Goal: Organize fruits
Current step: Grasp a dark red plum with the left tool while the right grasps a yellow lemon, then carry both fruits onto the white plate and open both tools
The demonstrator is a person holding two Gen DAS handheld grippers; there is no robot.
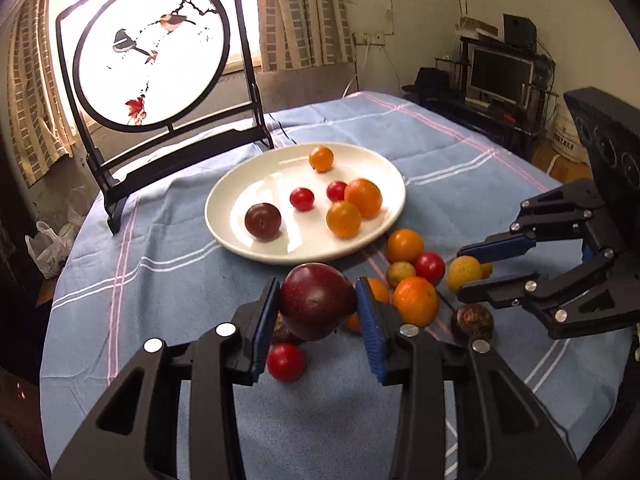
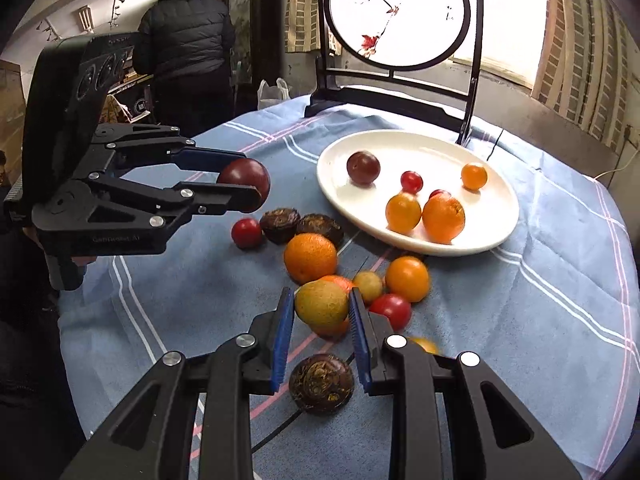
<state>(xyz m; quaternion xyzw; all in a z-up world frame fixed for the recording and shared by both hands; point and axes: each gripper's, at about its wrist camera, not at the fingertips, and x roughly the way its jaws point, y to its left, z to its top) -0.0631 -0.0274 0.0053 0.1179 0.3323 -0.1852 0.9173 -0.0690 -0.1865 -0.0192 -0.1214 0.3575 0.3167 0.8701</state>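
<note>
The left tool pinches a dark plum, stem end facing its camera. The right tool pinches a yellow fruit, long axis across its pads.

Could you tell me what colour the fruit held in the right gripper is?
Yellowish green, the fruit in the right gripper; clearest in the right wrist view.
</note>
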